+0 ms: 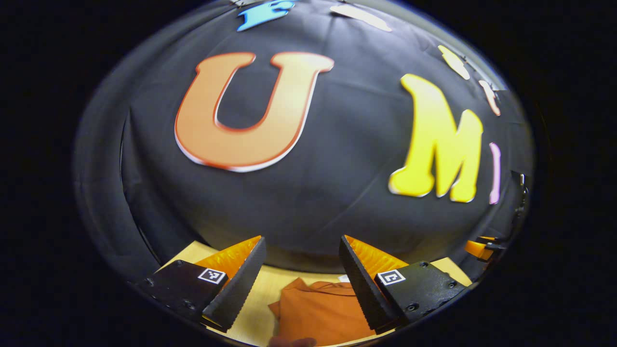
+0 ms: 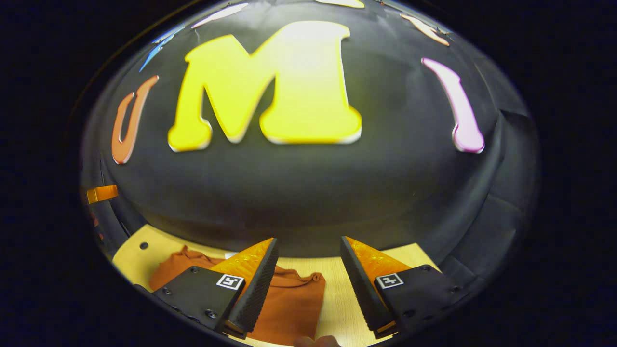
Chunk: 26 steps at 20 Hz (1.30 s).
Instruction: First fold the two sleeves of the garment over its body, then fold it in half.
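Observation:
A rust-orange garment (image 1: 320, 311) lies on the light wooden table (image 1: 258, 294), folded into a compact shape with its collar toward the back wall. In the left gripper view my left gripper (image 1: 301, 282) is open above it, fingers wide apart with nothing between them. In the right gripper view the same garment (image 2: 289, 301) lies below and left of my open right gripper (image 2: 308, 284), partly hidden by its left finger (image 2: 255, 289). Both grippers are held up off the cloth. The other gripper (image 1: 482, 248) shows small at the right edge of the left gripper view.
The black cloth wall rises just behind the table's far edge. Bare wooden table (image 2: 337, 308) lies to the right of the garment. A small hole (image 2: 143, 246) marks the table top at the left. A fingertip (image 2: 315, 341) shows at the bottom edge.

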Motion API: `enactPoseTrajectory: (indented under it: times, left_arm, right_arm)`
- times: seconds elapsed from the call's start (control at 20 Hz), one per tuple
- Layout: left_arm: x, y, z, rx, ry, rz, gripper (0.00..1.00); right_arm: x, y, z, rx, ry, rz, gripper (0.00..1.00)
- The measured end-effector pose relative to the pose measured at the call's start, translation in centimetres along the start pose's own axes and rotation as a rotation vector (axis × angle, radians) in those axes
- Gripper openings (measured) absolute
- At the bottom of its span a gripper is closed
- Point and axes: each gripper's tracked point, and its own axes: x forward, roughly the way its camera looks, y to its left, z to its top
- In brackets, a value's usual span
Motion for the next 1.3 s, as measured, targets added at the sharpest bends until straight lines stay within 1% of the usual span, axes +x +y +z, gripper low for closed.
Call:
enactPoseTrajectory:
  times: [0.05,0.1,0.15,0.2,0.25,0.3,0.35,0.4,0.45,0.5,0.6,0.65,0.7,0.85,0.9,0.95,1.0,1.05,1.1,1.15,1.2,1.25,1.3]
  left_arm:
    - [-1.6,-1.1,1.8,0.017,-0.023,0.004,1.00]
    - [-3.3,-1.7,3.3,0.042,-0.044,0.019,0.98]
    - [-5.0,-2.5,4.6,0.069,-0.080,0.025,0.98]
    - [-6.9,-3.4,5.9,0.095,-0.119,0.032,1.00]
    - [-8.7,-4.1,6.9,0.113,-0.148,0.041,0.98]
    - [-10.3,-4.5,7.9,0.131,-0.169,0.061,0.98]
    - [-11.9,-4.9,8.7,0.151,-0.193,0.079,1.00]
    - [-13.6,-5.6,9.5,0.163,-0.220,0.084,0.99]
    - [-15.2,-6.5,10.0,0.168,-0.248,0.081,0.98]
    - [-16.7,-7.4,10.2,0.164,-0.265,0.070,0.87]
    - [-19.2,-8.8,9.3,0.166,-0.278,0.056,0.87]
    - [-20.1,-9.1,8.6,0.165,-0.275,0.052,1.00]
    - [-20.9,-9.4,7.7,0.160,-0.265,0.050,0.97]
    - [-23.3,-9.9,5.1,0.148,-0.238,0.051,0.97]
    - [-23.8,-10.0,4.3,0.152,-0.230,0.055,0.87]
    - [-24.4,-10.1,3.5,0.151,-0.219,0.051,0.87]
    - [-24.8,-10.1,2.8,0.147,-0.209,0.056,0.97]
    - [-25.1,-10.1,2.3,0.140,-0.198,0.054,0.87]
    - [-25.4,-10.0,2.1,0.134,-0.194,0.066,0.87]
    - [-25.5,-9.9,1.9,0.129,-0.187,0.069,0.97]
    - [-25.5,-10.0,2.0,0.127,-0.186,0.072,1.00]
    - [-25.6,-9.8,2.0,0.130,-0.188,0.080,1.00]
    - [-25.6,-9.5,2.0,0.131,-0.190,0.086,0.98]
  right_arm:
    - [-2.0,0.3,1.8,0.009,-0.036,-0.007,0.86]
    - [-4.3,0.9,3.2,0.018,-0.064,0.007,0.82]
    - [-6.3,1.5,4.5,0.019,-0.091,0.020,0.84]
    - [-8.1,2.0,5.7,0.008,-0.127,0.026,0.84]
    - [-9.7,2.5,6.8,0.001,-0.158,0.025,0.85]
    - [-11.5,3.0,7.5,-0.006,-0.172,0.030,0.83]
    - [-13.3,3.3,7.7,-0.009,-0.179,0.030,0.86]
    - [-15.3,3.9,7.8,-0.016,-0.176,0.032,0.85]
    - [-17.2,4.9,7.8,-0.017,-0.178,0.053,0.85]
    - [-20.2,5.6,7.8,-0.022,-0.184,0.059,0.85]
    - [-23.3,6.4,7.0,0.002,-0.208,0.066,0.87]
    - [-24.3,6.4,6.9,0.013,-0.224,0.054,0.87]
    - [-25.2,6.3,6.9,0.010,-0.251,0.041,0.87]
    - [-28.3,5.9,6.8,-0.037,-0.333,-0.013,0.85]
    - [-29.0,6.1,6.1,-0.038,-0.342,-0.019,0.87]
    - [-29.9,6.6,5.6,-0.035,-0.342,-0.014,0.86]
    - [-30.6,7.1,5.0,-0.036,-0.338,0.000,0.85]
    - [-31.0,7.5,4.5,-0.040,-0.330,0.011,0.86]
    - [-31.5,7.8,4.1,-0.042,-0.324,0.021,0.86]
    - [-31.5,8.0,4.1,-0.038,-0.326,0.029,0.85]
    - [-31.4,8.2,4.2,-0.037,-0.325,0.037,0.86]
    - [-31.2,8.3,4.3,-0.040,-0.327,0.043,0.86]
    - [-31.1,8.5,4.5,-0.039,-0.326,0.051,0.86]
